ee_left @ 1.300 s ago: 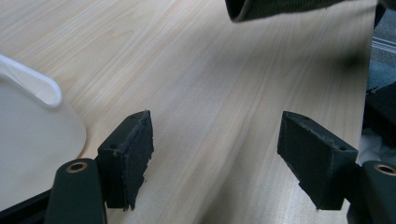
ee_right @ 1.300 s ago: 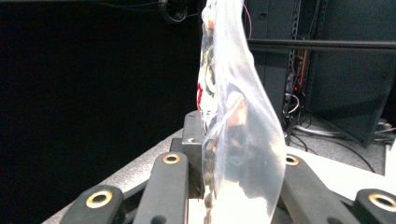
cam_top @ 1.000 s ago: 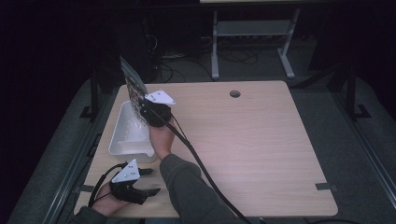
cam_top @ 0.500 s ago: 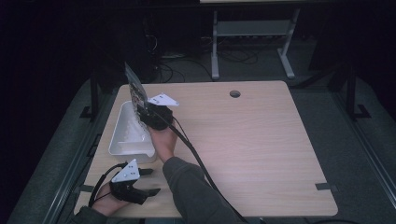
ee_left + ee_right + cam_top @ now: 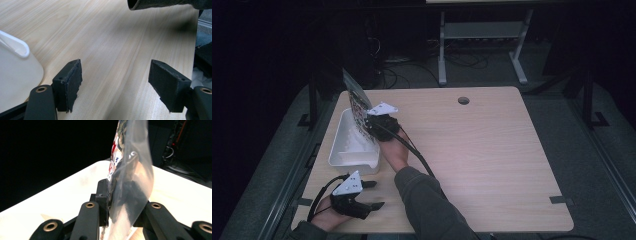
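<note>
The right gripper (image 5: 373, 121) has its jaws clamped on a clear printed bag (image 5: 130, 165), after they closed further just now. The bag stands up over the white tray (image 5: 343, 150), which lies at about nine o'clock on the wooden table (image 5: 492, 150). The left gripper (image 5: 371, 195) rests near seven o'clock, just below the tray, jaws apart with nothing between them.
</note>
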{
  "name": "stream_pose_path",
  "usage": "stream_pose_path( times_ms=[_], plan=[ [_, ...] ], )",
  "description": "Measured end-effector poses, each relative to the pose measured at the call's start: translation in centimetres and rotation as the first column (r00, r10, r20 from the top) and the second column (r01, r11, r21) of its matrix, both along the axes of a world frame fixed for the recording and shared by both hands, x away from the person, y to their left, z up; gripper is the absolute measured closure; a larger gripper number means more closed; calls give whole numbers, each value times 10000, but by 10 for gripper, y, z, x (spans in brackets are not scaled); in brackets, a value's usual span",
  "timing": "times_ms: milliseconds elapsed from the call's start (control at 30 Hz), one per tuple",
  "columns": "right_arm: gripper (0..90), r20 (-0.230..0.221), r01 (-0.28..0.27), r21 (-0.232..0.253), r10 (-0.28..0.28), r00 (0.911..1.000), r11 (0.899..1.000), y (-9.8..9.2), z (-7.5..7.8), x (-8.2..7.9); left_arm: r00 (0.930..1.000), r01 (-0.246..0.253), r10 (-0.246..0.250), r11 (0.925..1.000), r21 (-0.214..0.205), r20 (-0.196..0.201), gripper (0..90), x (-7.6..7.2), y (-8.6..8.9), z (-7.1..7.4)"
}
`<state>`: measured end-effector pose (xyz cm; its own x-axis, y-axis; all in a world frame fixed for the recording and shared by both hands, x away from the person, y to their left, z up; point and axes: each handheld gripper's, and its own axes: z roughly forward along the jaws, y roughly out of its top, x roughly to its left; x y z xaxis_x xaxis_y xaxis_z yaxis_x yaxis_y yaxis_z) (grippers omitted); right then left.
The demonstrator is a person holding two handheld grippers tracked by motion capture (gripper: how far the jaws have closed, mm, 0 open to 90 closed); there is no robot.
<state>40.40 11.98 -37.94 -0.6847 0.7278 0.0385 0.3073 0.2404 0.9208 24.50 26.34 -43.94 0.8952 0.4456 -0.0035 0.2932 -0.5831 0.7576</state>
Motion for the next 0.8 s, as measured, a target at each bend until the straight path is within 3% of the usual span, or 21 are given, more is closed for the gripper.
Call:
stream_pose_path(
  times_ms=[200,400,667,800],
  plan=[
    [752,176,456,12,-456,9988,9990,5,-4,-5,10000,-36,36,10000,9,5,264,0,1,0],
    [754,-268,1296,444,-1285,9913,9906,9,-9,-7,9999,-145,145,9999,-43,8,264,1,3,0],
    [754,-717,1864,729,-1813,9808,9798,11,-18,-9,9999,-126,126,9999,-27,28,265,1,3,0],
    [753,-583,1813,668,-1776,9824,9811,13,-19,-12,9999,-114,114,9999,-18,17,265,1,3,0]
  ],
)
